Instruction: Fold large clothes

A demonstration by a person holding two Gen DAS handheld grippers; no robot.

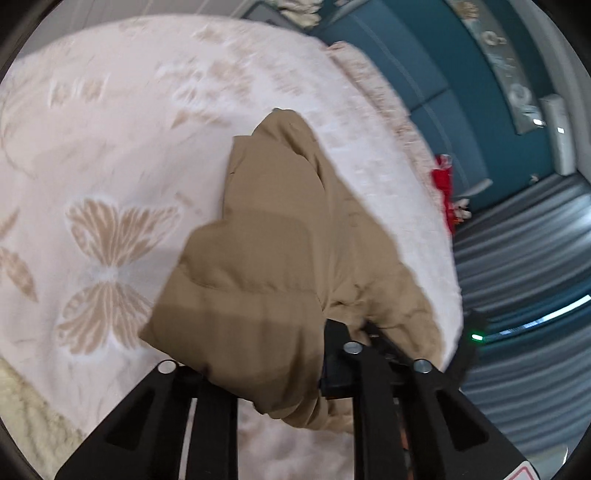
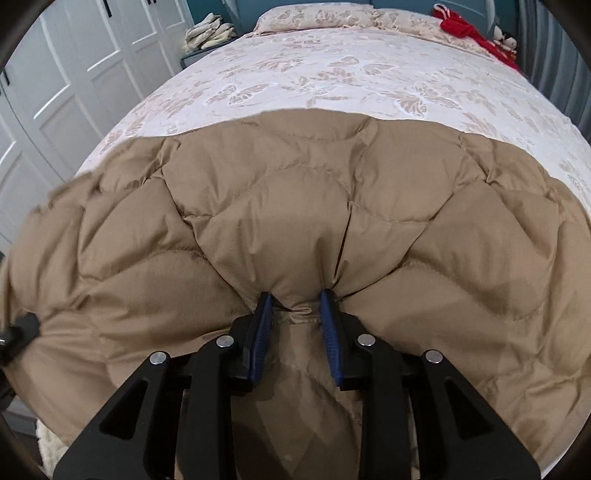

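A tan quilted puffer jacket (image 2: 295, 192) lies spread across the near part of a bed with a pale butterfly-print cover (image 2: 332, 66). My right gripper (image 2: 295, 299) is shut on a bunched fold of the jacket's near edge, and its blue pads (image 2: 262, 325) press in from both sides. In the left wrist view a part of the same jacket (image 1: 280, 221) lies folded into a long heap on the bed cover (image 1: 110, 147). My left gripper (image 1: 351, 326) is shut on the jacket's fabric. More fabric drapes over its left finger and hides that fingertip.
A red cloth (image 2: 465, 27) and a pillow (image 2: 314, 16) lie at the bed's far end. White wardrobe doors (image 2: 74, 74) stand to the left, with a stack of folded cloth (image 2: 208, 35) on a nightstand. Grey curtains (image 1: 517, 240) hang beyond the bed's edge.
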